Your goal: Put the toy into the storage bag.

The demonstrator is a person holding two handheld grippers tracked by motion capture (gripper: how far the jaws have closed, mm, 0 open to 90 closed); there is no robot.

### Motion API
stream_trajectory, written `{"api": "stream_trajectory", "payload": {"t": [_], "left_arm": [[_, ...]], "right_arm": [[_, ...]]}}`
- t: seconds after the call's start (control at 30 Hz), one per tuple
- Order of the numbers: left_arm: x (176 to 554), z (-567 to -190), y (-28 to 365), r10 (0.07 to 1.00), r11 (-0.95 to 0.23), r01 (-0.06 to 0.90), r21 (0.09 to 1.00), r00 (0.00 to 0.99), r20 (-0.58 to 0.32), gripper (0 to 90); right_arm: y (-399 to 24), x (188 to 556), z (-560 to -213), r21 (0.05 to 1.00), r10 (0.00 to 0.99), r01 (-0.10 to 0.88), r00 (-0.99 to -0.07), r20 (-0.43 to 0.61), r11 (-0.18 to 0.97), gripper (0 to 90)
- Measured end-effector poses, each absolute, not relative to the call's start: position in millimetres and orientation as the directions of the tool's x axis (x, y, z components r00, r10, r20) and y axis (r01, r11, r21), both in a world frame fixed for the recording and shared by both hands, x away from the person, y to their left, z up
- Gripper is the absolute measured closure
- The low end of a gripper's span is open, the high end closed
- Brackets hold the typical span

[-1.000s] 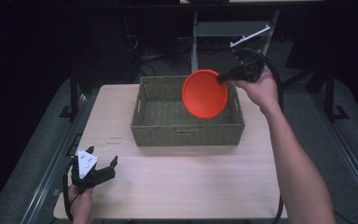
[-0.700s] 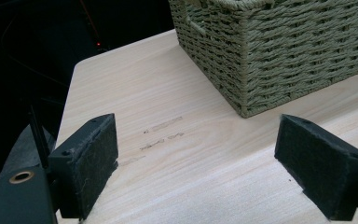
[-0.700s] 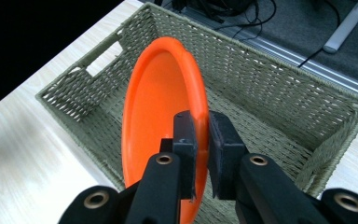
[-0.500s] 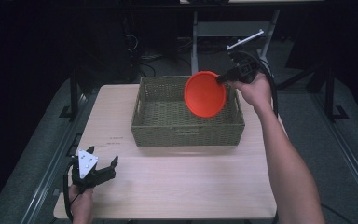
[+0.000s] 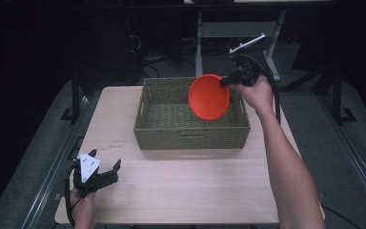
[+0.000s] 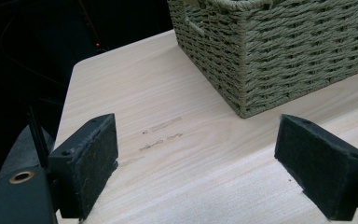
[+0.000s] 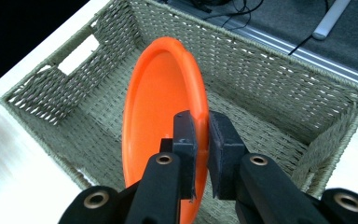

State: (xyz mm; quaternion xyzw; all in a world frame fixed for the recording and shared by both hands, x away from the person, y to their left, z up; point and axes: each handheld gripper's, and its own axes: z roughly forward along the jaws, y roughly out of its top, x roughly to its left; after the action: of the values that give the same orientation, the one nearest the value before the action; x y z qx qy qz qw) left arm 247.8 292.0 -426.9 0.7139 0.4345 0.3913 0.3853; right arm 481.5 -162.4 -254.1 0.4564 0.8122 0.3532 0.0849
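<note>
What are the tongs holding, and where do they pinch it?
The right tongs pinch an orange plate by its rim, over the basket. The left tongs are open and hold nothing.

light wood table (image 5: 181, 191) — woven basket (image 5: 190, 133) on it

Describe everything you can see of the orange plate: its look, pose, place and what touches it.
The orange plate is round, shallow and glossy, seemingly plastic, with a raised rim. It is held on edge, nearly upright, above the open woven basket, not resting on it. The right gripper pinches its rim between both black pads. Nothing else touches it.
</note>
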Motion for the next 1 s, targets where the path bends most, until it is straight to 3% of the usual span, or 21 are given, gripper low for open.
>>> {"api": "stream_trajectory", "payload": {"t": [1.0], "left_arm": [[247.6, -427.0, 292.0, 0.921, -0.328, 0.32, 0.889, 0.319, 0.225, 12.8]], "right_arm": [[-168.2, 490.5, -291.7, 0.619, 0.833, 0.723, -0.519, 0.193, 0.307, 82.3]]}}
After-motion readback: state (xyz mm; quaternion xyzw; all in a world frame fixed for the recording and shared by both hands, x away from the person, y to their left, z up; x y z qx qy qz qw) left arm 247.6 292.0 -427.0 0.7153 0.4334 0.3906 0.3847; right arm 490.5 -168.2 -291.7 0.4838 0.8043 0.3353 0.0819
